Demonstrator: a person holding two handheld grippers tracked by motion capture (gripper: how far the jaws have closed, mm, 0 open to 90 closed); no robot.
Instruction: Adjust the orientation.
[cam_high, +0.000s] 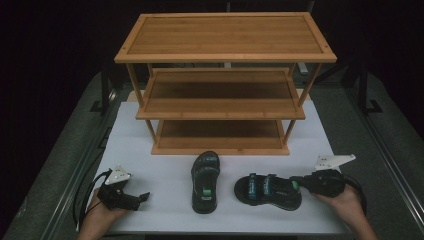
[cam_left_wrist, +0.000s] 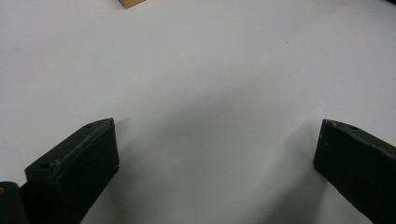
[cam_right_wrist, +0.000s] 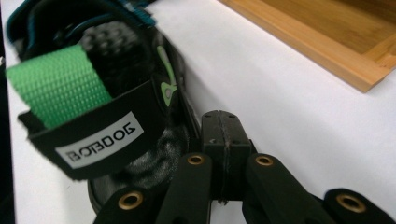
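Two black sandals with teal and green straps lie on the white table top (cam_high: 150, 150). One sandal (cam_high: 205, 182) points toward the rack. The other sandal (cam_high: 267, 191) lies crosswise to its right, heel toward my right gripper (cam_high: 296, 183). In the right gripper view, that gripper (cam_right_wrist: 221, 122) has its jaws pressed together with nothing between them. It sits right beside the heel of the sandal (cam_right_wrist: 116, 60) with its green strap (cam_right_wrist: 56, 84). My left gripper (cam_high: 142, 197) rests at the front left. Its jaws stand wide apart over bare table in the left gripper view (cam_left_wrist: 218, 125).
A three-tier bamboo rack (cam_high: 220, 147) stands at the back of the table, all tiers bare. Its bottom tray edge (cam_right_wrist: 327, 51) shows near the right gripper, and a corner (cam_left_wrist: 130, 3) shows far ahead of the left one. Dark floor surrounds the table.
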